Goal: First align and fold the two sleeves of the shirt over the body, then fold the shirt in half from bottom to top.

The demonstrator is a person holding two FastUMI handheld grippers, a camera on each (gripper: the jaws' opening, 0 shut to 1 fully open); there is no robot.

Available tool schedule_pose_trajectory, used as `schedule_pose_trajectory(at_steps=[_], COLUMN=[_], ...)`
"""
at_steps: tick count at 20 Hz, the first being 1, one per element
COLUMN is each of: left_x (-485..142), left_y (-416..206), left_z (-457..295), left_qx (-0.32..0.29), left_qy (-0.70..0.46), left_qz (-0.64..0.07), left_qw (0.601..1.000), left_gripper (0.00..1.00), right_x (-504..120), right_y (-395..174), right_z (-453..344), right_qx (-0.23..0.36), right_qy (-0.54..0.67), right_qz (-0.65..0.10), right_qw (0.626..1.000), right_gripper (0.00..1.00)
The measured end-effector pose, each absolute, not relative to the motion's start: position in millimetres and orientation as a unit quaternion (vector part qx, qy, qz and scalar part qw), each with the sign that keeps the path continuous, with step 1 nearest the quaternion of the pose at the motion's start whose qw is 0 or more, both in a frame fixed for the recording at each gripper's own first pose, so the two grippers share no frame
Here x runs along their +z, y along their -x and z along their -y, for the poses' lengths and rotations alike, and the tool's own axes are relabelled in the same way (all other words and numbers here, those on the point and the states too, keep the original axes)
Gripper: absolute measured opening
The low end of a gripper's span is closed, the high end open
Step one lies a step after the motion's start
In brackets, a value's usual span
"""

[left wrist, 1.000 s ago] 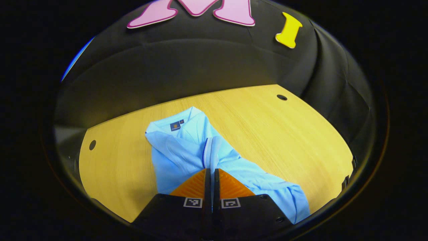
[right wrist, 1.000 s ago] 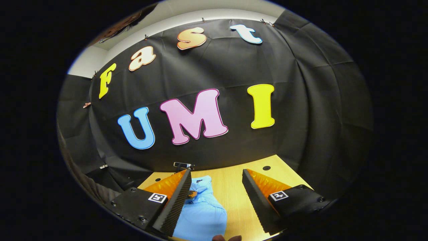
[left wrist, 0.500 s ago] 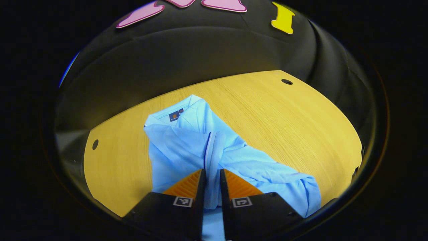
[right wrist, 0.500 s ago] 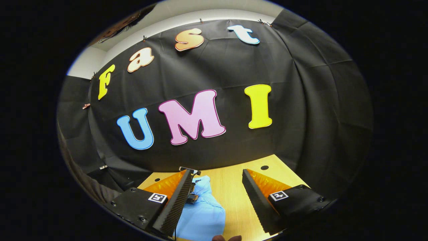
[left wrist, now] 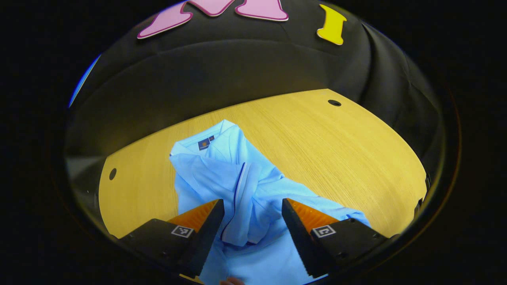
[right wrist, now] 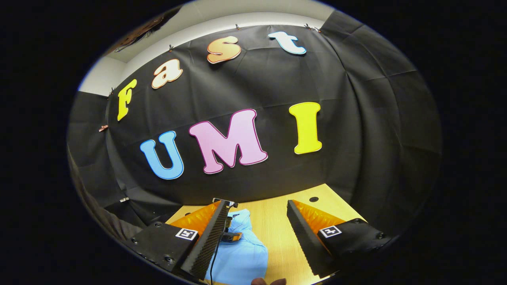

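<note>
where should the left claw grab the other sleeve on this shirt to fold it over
Grip the bunched end of the unfolded sleeve that trails off the shirt across the table. Probably come from above: it lies low on the wood, with raised wrinkles for the open left claw to pinch.

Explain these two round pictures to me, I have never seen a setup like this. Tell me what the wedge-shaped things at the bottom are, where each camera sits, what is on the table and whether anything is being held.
There is no robot arm here. A person holds a two-finger gripper in each hand, and a fisheye camera rides on each one, looking forward along its fingers. The wedges at the bottom of each picture are those fingers.

The left gripper view looks down at a wooden table. A light blue shirt lies on it, collar at the far end, with a sleeve bunched over the body. The left gripper stands open with that sleeve between its fingers, neither finger pressing on it.

The right gripper view tilts up toward the booth's black cloth wall. The right gripper is open and holds nothing; part of the shirt lies below it.
</note>
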State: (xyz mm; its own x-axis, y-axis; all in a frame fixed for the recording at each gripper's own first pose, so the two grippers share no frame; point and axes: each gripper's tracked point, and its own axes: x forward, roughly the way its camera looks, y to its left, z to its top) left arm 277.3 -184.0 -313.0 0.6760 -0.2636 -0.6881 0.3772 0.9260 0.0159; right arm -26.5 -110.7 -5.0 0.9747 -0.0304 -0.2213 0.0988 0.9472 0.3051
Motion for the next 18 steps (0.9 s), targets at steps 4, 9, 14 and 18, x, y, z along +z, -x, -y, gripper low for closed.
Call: schedule_pose_trajectory(at_steps=[4, 9, 14, 18], left_x=[-258, -154, -63, -25], left_y=[-267, -210, -122, -59], left_z=[187, 179, 135, 76], left_qx=[-0.188, -0.207, -0.198, -0.151], left_qy=[-0.09, -0.07, -0.021, 0.003], left_qz=[-0.287, -0.166, -0.07, -0.037], left_qw=[0.935, 0.962, 0.977, 0.988], left_gripper=[0.96, 0.97, 0.98, 0.97], right_x=[-1, 4, 1, -6], right_y=[32, 35, 33, 33], right_z=[101, 82, 64, 40], right_qx=[-0.02, 0.005, 0.022, 0.041], right_qy=[-0.161, -0.14, -0.139, -0.133], right_qz=[-0.104, -0.096, -0.099, -0.107], right_qw=[0.981, 0.986, 0.985, 0.985], right_gripper=[0.95, 0.95, 0.95, 0.95])
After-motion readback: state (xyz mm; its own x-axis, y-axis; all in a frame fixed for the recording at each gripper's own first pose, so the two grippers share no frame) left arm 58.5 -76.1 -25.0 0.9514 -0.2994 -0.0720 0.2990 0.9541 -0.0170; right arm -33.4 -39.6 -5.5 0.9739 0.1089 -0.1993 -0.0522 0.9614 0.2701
